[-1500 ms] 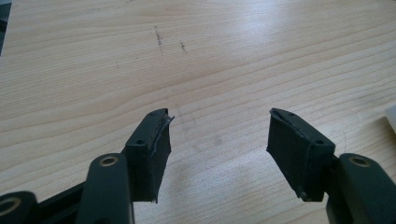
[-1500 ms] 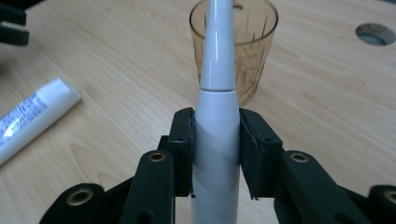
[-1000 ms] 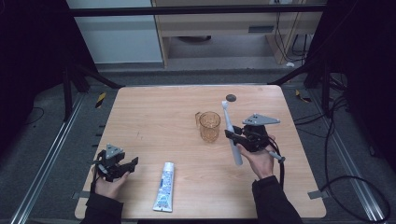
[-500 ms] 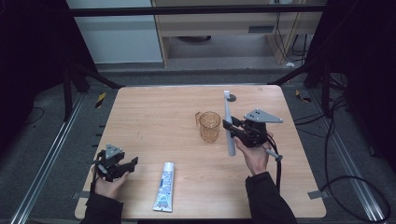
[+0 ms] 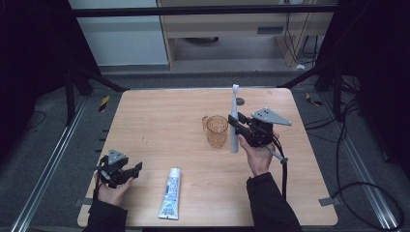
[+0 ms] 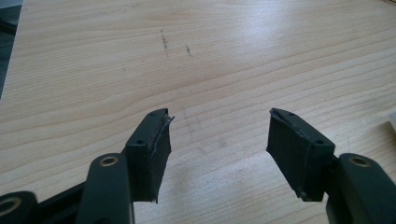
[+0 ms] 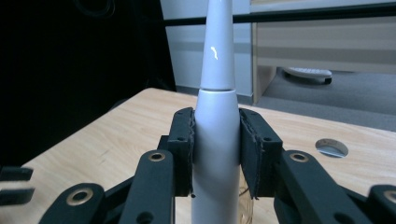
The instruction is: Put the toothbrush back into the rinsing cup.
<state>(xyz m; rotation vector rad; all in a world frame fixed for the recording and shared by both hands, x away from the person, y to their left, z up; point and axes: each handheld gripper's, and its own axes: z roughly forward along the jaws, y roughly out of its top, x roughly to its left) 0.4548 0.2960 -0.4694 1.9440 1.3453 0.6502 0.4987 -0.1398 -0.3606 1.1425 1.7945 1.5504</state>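
A grey-white electric toothbrush [image 5: 234, 121] stands upright in the air just right of an amber plastic cup [image 5: 216, 131], with my right gripper [image 5: 237, 128] shut on its handle. In the right gripper view the two pads [image 7: 183, 149] press on both sides of the toothbrush body [image 7: 216, 140], and the cup's rim shows just behind it. A toothpaste tube [image 5: 169, 193] lies flat near the table's front edge. My left gripper [image 5: 129, 172] rests open at the front left, left of the tube. Bare wood lies between its fingers [image 6: 149, 151] in the left gripper view.
A small round hole [image 5: 240, 101] sits in the wooden table [image 5: 159, 121] behind the cup. A wooden bench stands beyond the far edge. Metal rails run along both sides of the table.
My right gripper has swung the toothbrush from a slant to upright and carried it closer to the cup. The left gripper has not moved.
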